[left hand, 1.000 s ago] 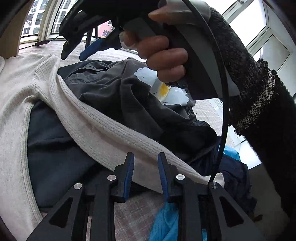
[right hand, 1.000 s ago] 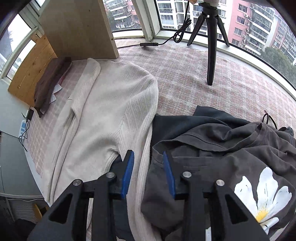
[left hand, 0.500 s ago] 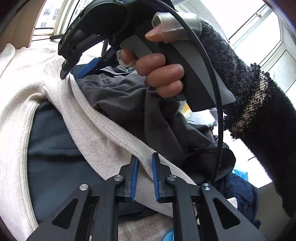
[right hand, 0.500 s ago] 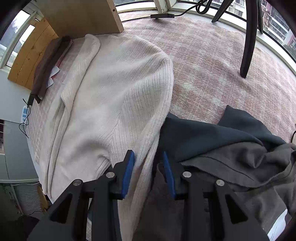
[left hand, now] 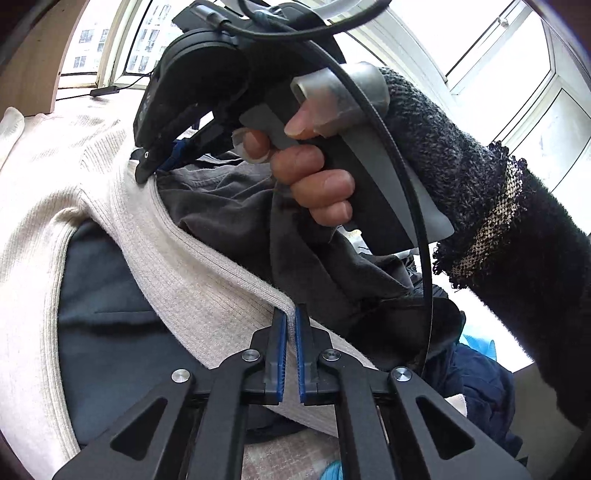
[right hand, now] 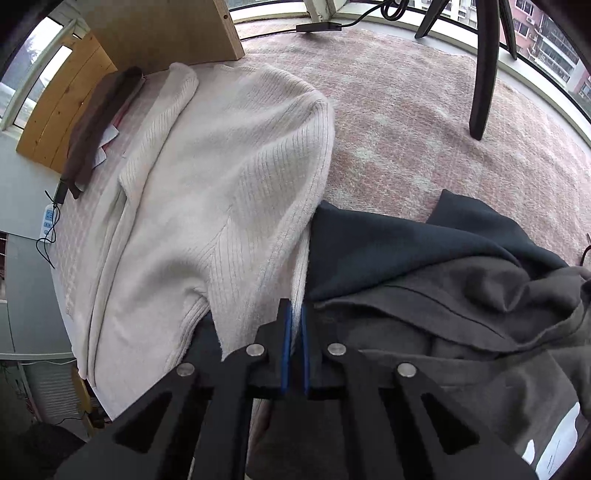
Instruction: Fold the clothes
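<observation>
A cream ribbed sweater (right hand: 221,166) lies spread on the pink checked surface, with its hem over a dark blue-grey garment (right hand: 388,243). My right gripper (right hand: 294,321) is closing, its blue pads pinching the sweater's edge. In the left wrist view my left gripper (left hand: 290,325) is also closing, with the ribbed hem (left hand: 229,280) clamped between its pads. Further along that hem, a person's hand (left hand: 314,184) holds the right gripper (left hand: 159,166), tips down on the fabric. A crumpled dark grey garment (right hand: 443,332) lies right beside the hem.
A tripod leg (right hand: 484,74) stands on the pink checked cover (right hand: 424,129) at the back right. A wooden board (right hand: 166,33) and a brown cloth (right hand: 99,118) sit at the back left. A power strip (right hand: 48,218) hangs off the left edge. Blue clothes (left hand: 476,373) are heaped near the left gripper.
Both grippers have gone from open to clamped on the cream sweater's hem. The right gripper came down onto the edge, and the grey garment's flower print slid out of its view.
</observation>
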Tool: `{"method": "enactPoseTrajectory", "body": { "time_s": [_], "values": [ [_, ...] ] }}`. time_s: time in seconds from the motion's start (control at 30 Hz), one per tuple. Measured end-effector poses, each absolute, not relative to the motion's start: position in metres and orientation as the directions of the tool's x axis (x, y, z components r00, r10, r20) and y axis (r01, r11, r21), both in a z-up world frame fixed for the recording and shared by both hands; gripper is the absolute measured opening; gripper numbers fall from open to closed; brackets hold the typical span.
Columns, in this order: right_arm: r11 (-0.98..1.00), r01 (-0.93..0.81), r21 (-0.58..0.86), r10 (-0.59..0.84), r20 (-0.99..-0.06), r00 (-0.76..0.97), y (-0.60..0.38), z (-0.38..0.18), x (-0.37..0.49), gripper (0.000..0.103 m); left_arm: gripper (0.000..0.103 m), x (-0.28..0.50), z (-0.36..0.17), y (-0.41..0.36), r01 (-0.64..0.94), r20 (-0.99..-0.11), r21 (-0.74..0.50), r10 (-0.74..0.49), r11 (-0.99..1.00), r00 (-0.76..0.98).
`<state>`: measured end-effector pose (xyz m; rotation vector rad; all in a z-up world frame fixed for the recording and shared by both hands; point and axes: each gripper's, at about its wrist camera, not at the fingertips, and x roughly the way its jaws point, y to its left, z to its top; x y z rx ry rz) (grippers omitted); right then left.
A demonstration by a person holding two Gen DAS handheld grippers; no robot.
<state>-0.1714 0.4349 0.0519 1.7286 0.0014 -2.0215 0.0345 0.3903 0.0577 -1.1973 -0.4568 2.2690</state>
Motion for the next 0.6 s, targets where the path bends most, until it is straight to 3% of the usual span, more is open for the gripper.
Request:
{"method": "enactPoseTrajectory", "body": {
  "time_s": [0.1, 0.37, 0.47, 0.6],
  "values": [
    [-0.867, 0.274, 0.416, -0.466, -0.872, -0.148, 0.467, 0.079, -0.181, 0.004, 0.004, 0.039, 0.066, 0.381, -0.288, -0.634, -0.532, 0.600, -0.796, -0.488],
    [-0.952, 0.271, 0.143, -0.193, -0.967, -0.168, 0.459, 0.054, -0.184, 0.009, 0.006, 0.045, 0.060, 0.355, -0.291, -0.687, -0.481, 0.562, -0.827, -0.461],
    [-0.954, 0.290, 0.079, -0.160, -0.951, -0.266, 0.462, 0.085, -0.170, 0.012, 0.006, 0.060, 0.054, 0.320, -0.257, -0.711, -0.481, 0.545, -0.838, -0.445],
    [-0.924, 0.366, 0.113, -0.231, -0.926, -0.299, 0.453, 0.120, -0.121, 0.014, 0.006, 0.079, 0.046, 0.291, -0.205, -0.733, -0.475, 0.513, -0.856, -0.447]
  ]
}}
